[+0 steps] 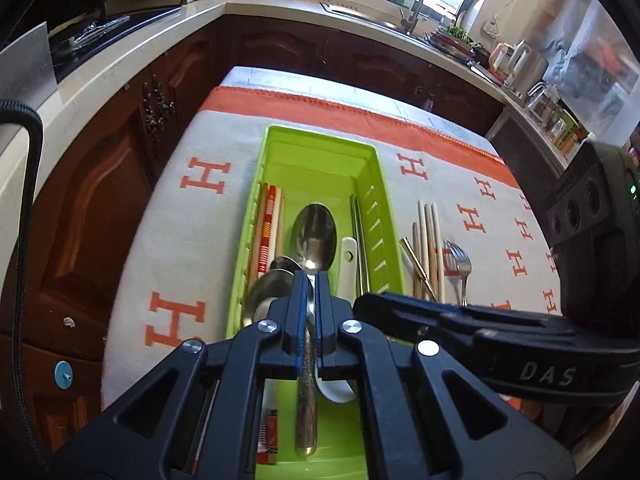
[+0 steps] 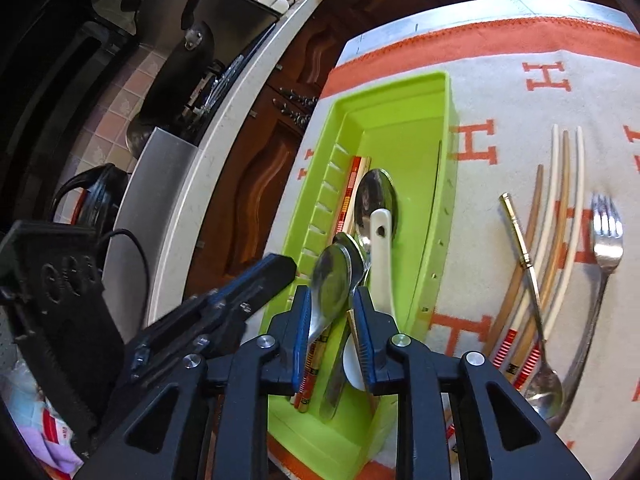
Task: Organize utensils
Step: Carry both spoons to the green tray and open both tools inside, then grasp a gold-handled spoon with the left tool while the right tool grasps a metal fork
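Spoons and chopsticks already lie in the green tray (image 1: 276,148), which sits lengthwise on the grey cloth with orange H letters (image 1: 192,208); we hold the left gripper (image 1: 311,276) over the tray's near end, its blue pads pinching the neck of a large metal spoon (image 1: 314,236), whose bowl juts forward over the tray floor while the patterned handle runs back between the fingers. In the right wrist view we see the right gripper (image 2: 331,296) over the same tray, jaws a little apart; a smaller metal spoon (image 2: 330,280) stands between the pads (whether either pad touches it we cannot tell). Beside it in the tray lie a white ceramic spoon (image 2: 380,248) and red-banded chopsticks (image 2: 347,196) along the slotted wall. Outside the tray, on the cloth to its right, we count loose pale and wooden chopsticks (image 2: 560,184), a gold-handled spoon (image 2: 520,240) and a fork (image 2: 608,240), all near one another.
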{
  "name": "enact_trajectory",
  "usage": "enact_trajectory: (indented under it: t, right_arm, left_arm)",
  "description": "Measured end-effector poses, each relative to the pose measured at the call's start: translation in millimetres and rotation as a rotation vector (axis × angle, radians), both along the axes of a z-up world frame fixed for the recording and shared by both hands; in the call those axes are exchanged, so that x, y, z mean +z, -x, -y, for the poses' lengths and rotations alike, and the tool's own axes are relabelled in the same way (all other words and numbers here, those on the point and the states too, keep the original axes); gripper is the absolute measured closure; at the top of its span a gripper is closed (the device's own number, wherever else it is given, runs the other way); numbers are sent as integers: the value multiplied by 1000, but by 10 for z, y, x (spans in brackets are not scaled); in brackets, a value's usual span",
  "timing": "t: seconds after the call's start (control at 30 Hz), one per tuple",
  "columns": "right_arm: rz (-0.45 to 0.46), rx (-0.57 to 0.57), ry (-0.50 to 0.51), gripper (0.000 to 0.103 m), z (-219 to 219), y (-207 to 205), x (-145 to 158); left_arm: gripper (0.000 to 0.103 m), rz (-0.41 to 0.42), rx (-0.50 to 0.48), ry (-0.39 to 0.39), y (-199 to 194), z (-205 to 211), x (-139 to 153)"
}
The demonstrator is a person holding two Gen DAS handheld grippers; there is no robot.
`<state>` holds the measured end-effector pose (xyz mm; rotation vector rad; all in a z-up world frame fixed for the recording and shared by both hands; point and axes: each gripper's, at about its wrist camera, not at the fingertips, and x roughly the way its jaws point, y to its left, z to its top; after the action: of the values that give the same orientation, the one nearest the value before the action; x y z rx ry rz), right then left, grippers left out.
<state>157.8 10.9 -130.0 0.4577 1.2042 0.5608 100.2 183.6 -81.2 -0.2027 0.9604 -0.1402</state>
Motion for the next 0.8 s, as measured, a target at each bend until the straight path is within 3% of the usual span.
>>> enact_trajectory:
  t: [0.3, 0.8]
  right_arm:
    - [42, -56, 25, 81, 441, 55, 150]
    - [108, -162, 59, 81, 1267, 261, 341]
  left_arm:
    - [103, -39, -43, 22, 103, 267, -53]
    - [103, -42, -135, 24, 326, 898, 139]
